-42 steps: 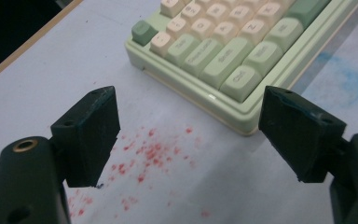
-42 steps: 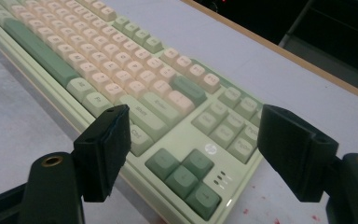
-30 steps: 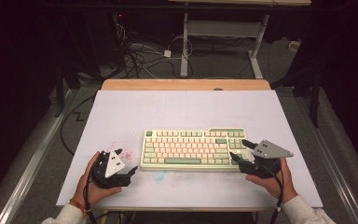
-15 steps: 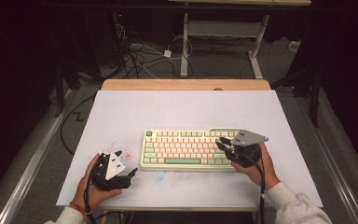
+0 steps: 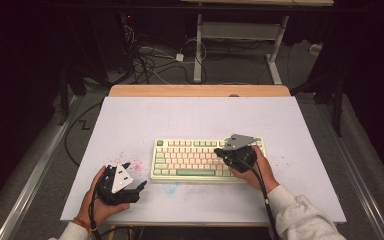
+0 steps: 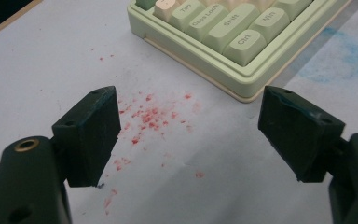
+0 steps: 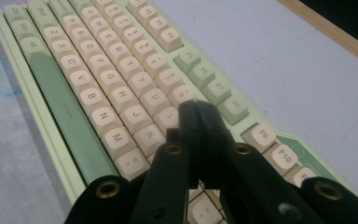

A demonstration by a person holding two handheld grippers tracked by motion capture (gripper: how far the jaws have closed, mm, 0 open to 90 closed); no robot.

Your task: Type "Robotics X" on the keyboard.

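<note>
A pale green keyboard with cream keys lies flat at the middle of the white table top. My right gripper hangs over the keyboard's right half, jaws pressed together with nothing between them. In the right gripper view its shut tips hover just above the keys near the middle rows. My left gripper rests low on the table left of the keyboard's near-left corner. Its jaws stand wide apart and hold nothing; one finger shows at the left of the left gripper view.
Red specks stain the table between the left jaws, and a blue smudge lies by the keyboard's front edge. A wooden strip runs along the table's far edge. Cables and desk legs stand on the floor beyond.
My right gripper has moved left from the keyboard's right end to over its keys. The left gripper has stayed in place.
</note>
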